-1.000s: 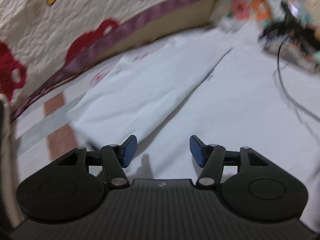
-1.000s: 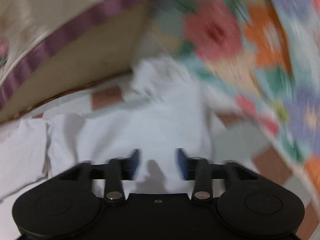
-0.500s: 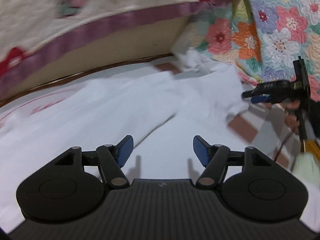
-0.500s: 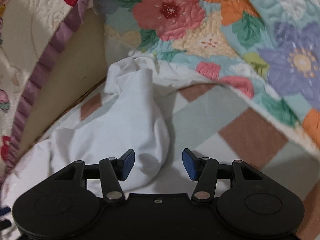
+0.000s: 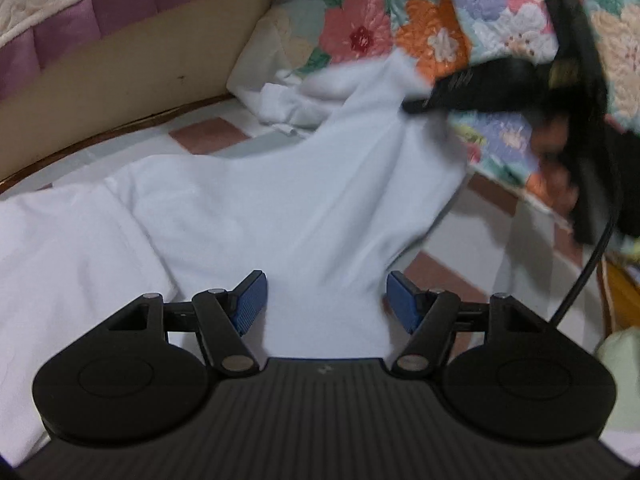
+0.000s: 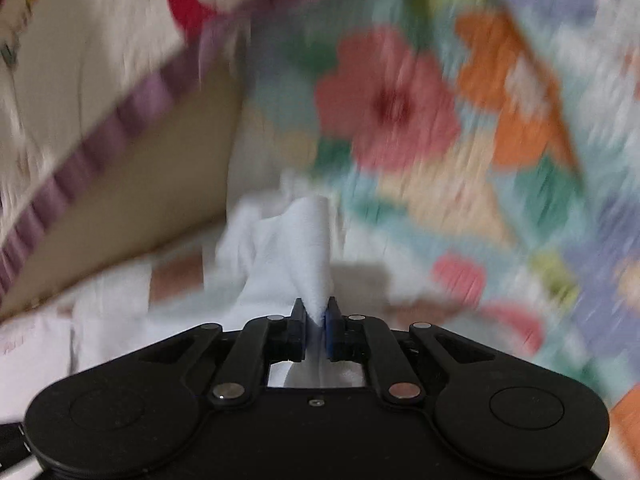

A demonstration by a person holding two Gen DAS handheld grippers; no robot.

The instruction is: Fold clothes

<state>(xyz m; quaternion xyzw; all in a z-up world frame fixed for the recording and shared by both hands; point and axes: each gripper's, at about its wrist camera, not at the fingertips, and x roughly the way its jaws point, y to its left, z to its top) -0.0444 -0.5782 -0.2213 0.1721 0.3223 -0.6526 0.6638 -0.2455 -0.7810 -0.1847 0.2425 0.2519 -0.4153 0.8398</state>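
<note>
A white garment (image 5: 280, 208) lies spread on the checked bedsheet. My left gripper (image 5: 324, 304) is open just above its near part, with the cloth between and below the blue pads. My right gripper (image 6: 316, 318) is shut on a raised corner of the white garment (image 6: 308, 240). It shows blurred in the left wrist view (image 5: 500, 84), holding that corner lifted at the upper right.
A floral quilt (image 5: 460, 12) rises at the right and back. A beige headboard (image 5: 120, 80) with a purple-edged cover stands at the back left. A black cable (image 5: 588, 264) hangs at the right. A second white cloth (image 5: 60, 260) lies at left.
My right gripper has closed on the garment's corner and lifted it. My left gripper has moved closer over the garment and stays open.
</note>
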